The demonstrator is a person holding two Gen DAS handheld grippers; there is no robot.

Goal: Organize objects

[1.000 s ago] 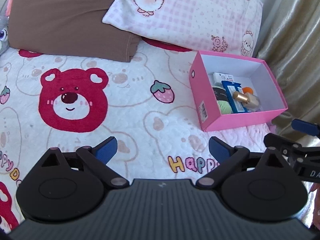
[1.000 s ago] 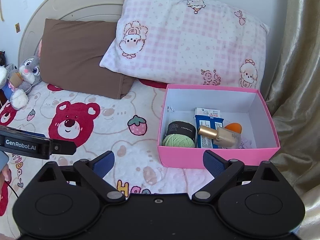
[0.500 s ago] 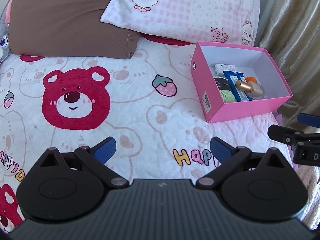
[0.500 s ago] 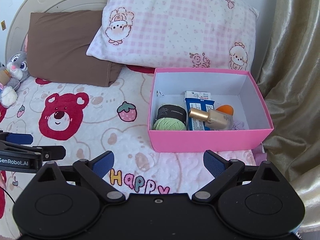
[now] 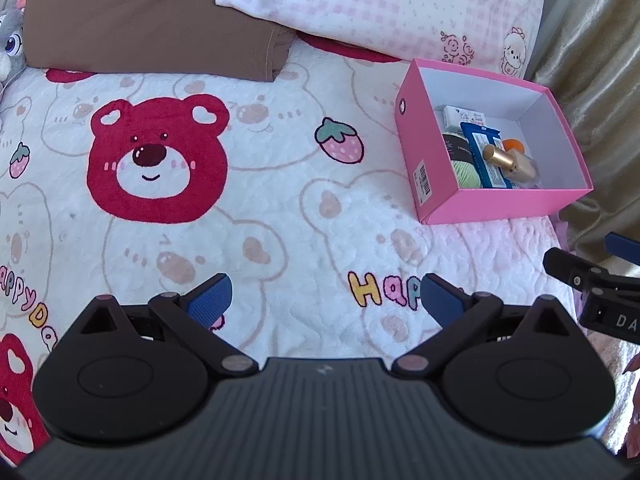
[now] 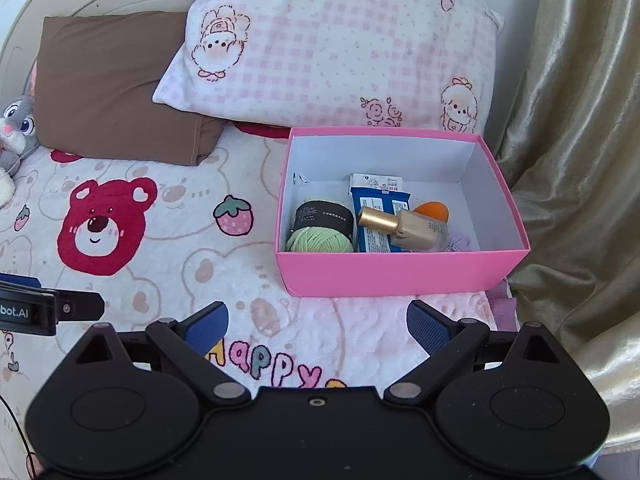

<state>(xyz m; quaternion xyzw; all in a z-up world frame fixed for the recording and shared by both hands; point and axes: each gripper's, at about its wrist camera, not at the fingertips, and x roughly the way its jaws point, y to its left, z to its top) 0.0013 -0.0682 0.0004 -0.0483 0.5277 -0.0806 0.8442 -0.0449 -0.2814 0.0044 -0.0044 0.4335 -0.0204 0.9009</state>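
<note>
On the bear-print bedspread [image 6: 160, 264], the pink box [image 6: 392, 274] sits by the right edge below the checked pillow [image 6: 332, 52]; my left gripper [image 5: 324, 300] and right gripper [image 6: 316, 326] gape wide, empty.

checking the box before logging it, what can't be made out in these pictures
- Pale purple item in the pink cardboard box: right wrist view, mostly behind the gold-capped beige bottle.
- White carton: largely covered by the blue packet; print too small.
- Grey plush rabbit: cut by the left edge.
- Green yarn ball: left wrist view, partly behind the box wall.
</note>
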